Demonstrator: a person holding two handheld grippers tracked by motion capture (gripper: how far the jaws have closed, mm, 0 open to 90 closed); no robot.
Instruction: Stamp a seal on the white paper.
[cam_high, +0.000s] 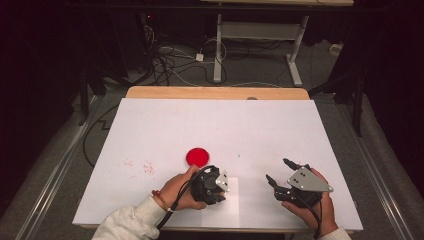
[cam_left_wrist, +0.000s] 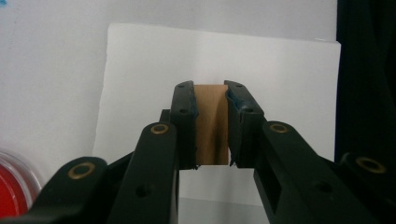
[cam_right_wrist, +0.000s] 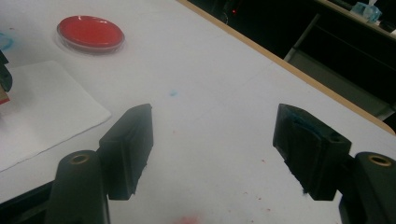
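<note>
i've got my left gripper (cam_left_wrist: 211, 126) pinching a small wooden block (cam_left_wrist: 211, 122) at the centre of the left gripper view, jaws pressed on both its sides. i point it down over the white paper sheet (cam_left_wrist: 280, 84), probably to stamp it there. the red ink dish (cam_high: 197, 156) sits just above my left hand (cam_high: 176, 190) in the high view, close for dipping. my right gripper (cam_high: 278, 172) waits at lower right, jaws spread wide with nothing between them, tilted up and left, likely to steady the sheet.
</note>
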